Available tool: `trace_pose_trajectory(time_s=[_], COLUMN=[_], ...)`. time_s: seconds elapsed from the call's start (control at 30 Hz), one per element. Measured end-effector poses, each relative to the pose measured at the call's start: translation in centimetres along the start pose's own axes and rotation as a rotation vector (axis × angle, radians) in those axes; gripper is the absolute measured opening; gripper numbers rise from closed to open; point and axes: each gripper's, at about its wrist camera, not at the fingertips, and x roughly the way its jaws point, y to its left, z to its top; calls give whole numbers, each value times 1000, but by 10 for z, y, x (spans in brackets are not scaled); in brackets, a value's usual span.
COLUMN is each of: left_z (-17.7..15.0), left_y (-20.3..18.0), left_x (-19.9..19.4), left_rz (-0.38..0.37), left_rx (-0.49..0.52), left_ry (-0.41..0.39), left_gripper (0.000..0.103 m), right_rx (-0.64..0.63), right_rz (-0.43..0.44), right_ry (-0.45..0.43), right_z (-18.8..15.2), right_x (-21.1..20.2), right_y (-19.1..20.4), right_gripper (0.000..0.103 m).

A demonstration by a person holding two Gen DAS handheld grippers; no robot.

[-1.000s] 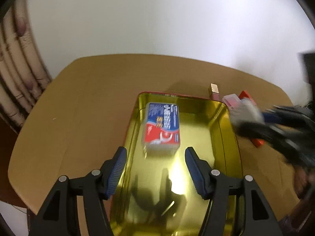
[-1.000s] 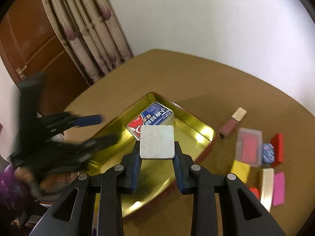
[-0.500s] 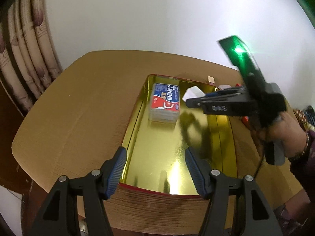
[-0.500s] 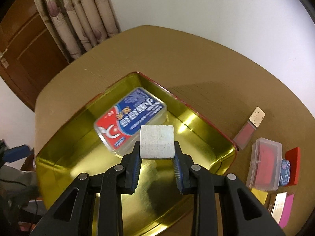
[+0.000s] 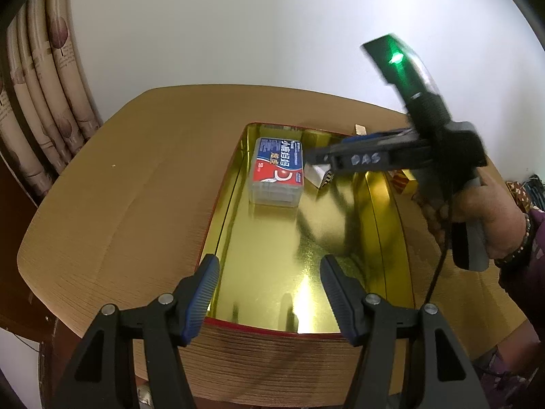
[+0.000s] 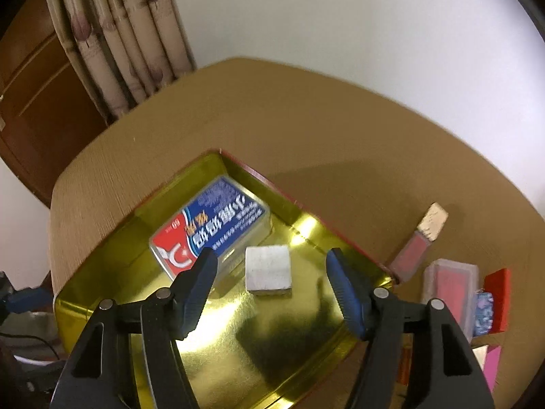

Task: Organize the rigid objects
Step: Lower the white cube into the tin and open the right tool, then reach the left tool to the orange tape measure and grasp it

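A gold tray with a red rim point(image 5: 306, 272) point(image 6: 238, 341) lies on the tan table. In it lie a blue and red clear box point(image 5: 277, 175) point(image 6: 209, 230) and a small white block point(image 6: 268, 269) point(image 5: 316, 173) beside it. My right gripper point(image 6: 270, 276) is open just above the white block, which rests free on the tray floor. In the left wrist view the right gripper's body point(image 5: 391, 158) reaches over the tray's far end. My left gripper point(image 5: 267, 296) is open and empty over the tray's near end.
Right of the tray on the table point(image 6: 340, 129) lie a pink tube with a cork cap point(image 6: 419, 242), a clear case with a red inside point(image 6: 449, 289), a red box point(image 6: 497, 296), a small blue patterned piece point(image 6: 483, 313) and a pink piece point(image 6: 492, 364). Curtains point(image 6: 119, 34) hang at the left.
My right gripper opened and let go of the white block, which now lies in the tray beside the blue and red box. The left gripper pulled back a little.
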Motion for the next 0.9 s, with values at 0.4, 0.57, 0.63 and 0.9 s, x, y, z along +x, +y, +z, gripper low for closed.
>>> trace_pose_trajectory(time_s=[0.4,0.57,0.63,0.9], left_z=[1,4,7,19], left_y=[-23,-64,-85,-152], left_x=[-10,-22,-25,-8], left_rz=[-39,-79,-107,-228], left_rx=[66,159,196,274], left_ry=[-32,-51,-58,-2], left_gripper=[63,63,63,63], right_rx=[197,253,276,362], right_rz=[-198,-345,-374,-456], right_ry=[-177,-124,-112,-69], right_z=[-100,-155,-172,-221], right_x=[-104,-126,-133,-139], right_y=[-81,-132,-147,-192], right_gripper=[64,64,64,64])
